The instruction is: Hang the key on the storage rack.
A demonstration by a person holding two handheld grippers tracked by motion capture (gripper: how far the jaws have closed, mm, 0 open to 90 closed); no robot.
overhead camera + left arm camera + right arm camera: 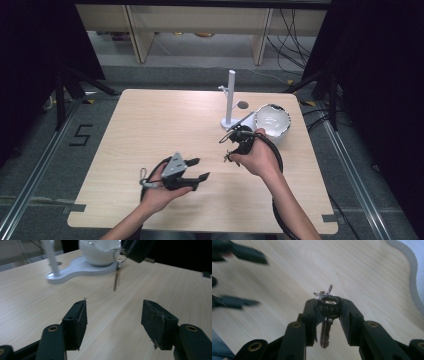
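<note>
On the wooden table [150,125], right of centre and just near the white bowl [272,121], the right gripper [328,308] pinches a key [326,325] by its black head, blade hanging down. The left gripper [113,315], nearer and left, stands wide and empty. The key looks light, stiff and slippery; its flat head gives the surest hold, though it may swivel there.

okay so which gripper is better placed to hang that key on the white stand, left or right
Right, most likely. The right gripper is already shut on the key and sits close to the white stand. The left gripper is open, holds nothing, and sits farther back on the table.
</note>
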